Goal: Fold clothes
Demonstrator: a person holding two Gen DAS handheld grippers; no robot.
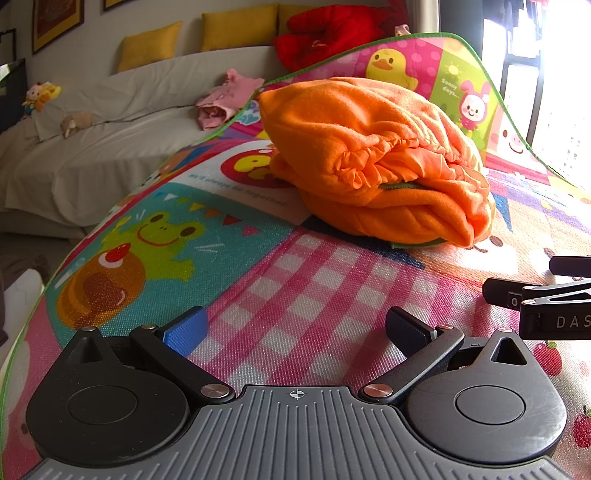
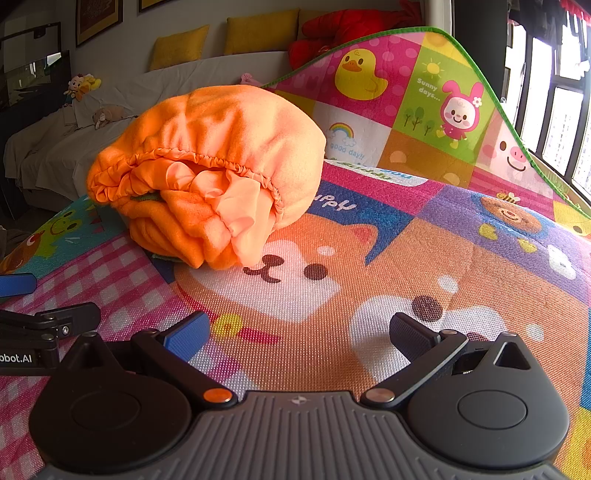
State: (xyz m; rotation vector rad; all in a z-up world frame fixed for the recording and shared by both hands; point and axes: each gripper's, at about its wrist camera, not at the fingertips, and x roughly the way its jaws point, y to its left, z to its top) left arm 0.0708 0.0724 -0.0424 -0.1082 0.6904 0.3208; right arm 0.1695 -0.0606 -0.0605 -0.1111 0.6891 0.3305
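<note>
An orange fleece garment (image 1: pixel 373 158) lies bundled in thick folds on the colourful play mat (image 1: pixel 295 288), its gathered elastic hem facing me. In the right wrist view the same orange garment (image 2: pixel 207 173) sits ahead and to the left, with a paler lining showing at the opening. My left gripper (image 1: pixel 295 332) is open, low over the pink checked patch, a short way in front of the bundle with nothing between its fingers. My right gripper (image 2: pixel 299 336) is open too, over the bear print, and holds nothing. Each gripper shows at the edge of the other's view.
The play mat (image 2: pixel 424 240) has a green border and curls up at the far edge. Behind it stands a white-covered sofa (image 1: pixel 110 147) with yellow cushions (image 1: pixel 236 26), a red plush item (image 1: pixel 332 33), pink clothes (image 1: pixel 225 99) and soft toys. Bright windows (image 2: pixel 554 110) are on the right.
</note>
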